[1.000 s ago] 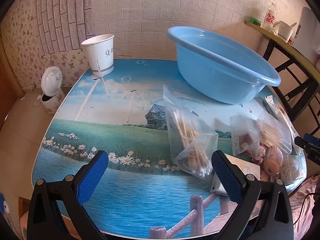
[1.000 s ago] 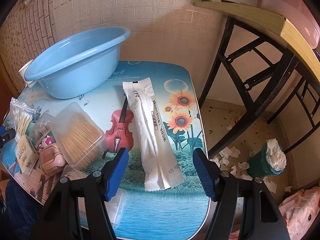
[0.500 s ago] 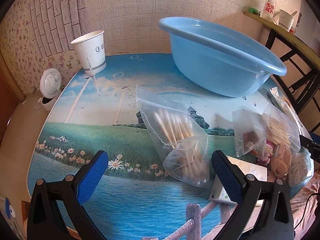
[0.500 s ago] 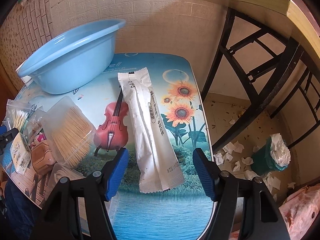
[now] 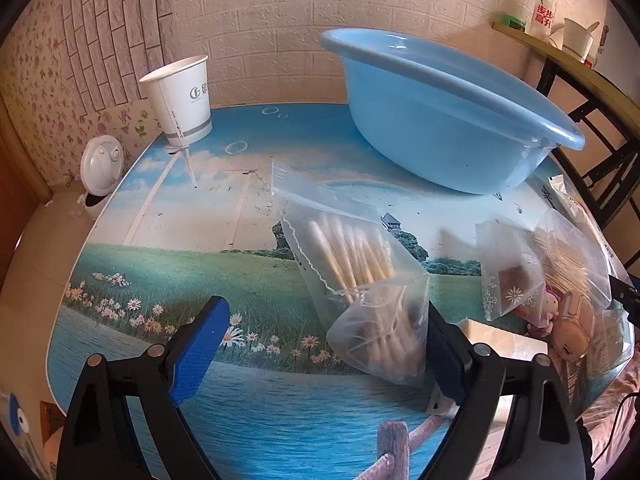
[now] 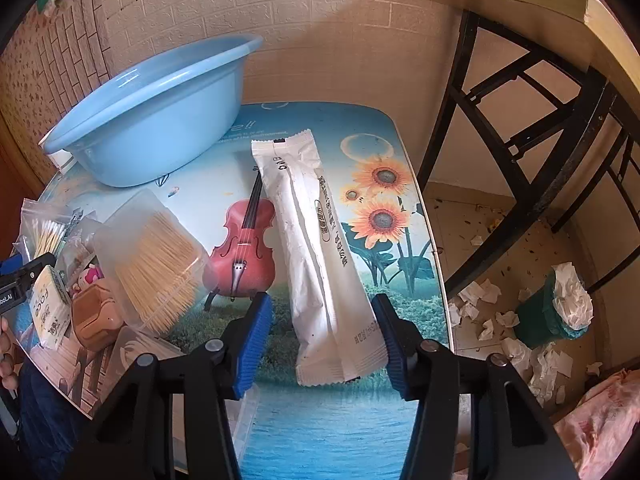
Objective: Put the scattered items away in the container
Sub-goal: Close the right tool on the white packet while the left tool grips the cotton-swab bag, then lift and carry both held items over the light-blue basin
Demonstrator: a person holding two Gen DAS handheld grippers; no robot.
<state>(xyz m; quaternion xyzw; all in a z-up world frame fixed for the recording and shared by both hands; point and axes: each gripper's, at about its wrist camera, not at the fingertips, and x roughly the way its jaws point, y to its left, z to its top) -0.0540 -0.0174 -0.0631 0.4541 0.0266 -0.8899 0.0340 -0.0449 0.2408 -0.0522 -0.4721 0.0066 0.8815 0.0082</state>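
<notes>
While both sets of jaws are closing, we have something between each pair and nothing yet pinched. Nearest us on the left, the left gripper [image 5: 326, 350] straddles the lower end of the swab bag [image 5: 360, 280]: the right pad touches or nearly touches the crumpled plastic, while the left pad stands well clear of it over bare table [image 5: 160, 240]. We judge it best to slide that gripper rightward as it closes, so the bag sits centred and the pads meet on the bunched swabs rather than on loose film, which could slip. The bag's long axis runs from its lower end at the right pad up and to the left, with its sealed mouth pointing away towards the cup [image 5: 182, 98]. On the right, the right gripper [image 6: 322, 346] frames the near end of the white packet [image 6: 316, 256], with a gap on each side, narrower on the right; here we need only keep closing squarely across the width. The packet lies lengthwise away from us, its far crimped end pointing to the wall, beside the basin [image 6: 148, 120]. The basin sits at the back of the table in both views, tilted, so each load must be lifted over its rim.
</notes>
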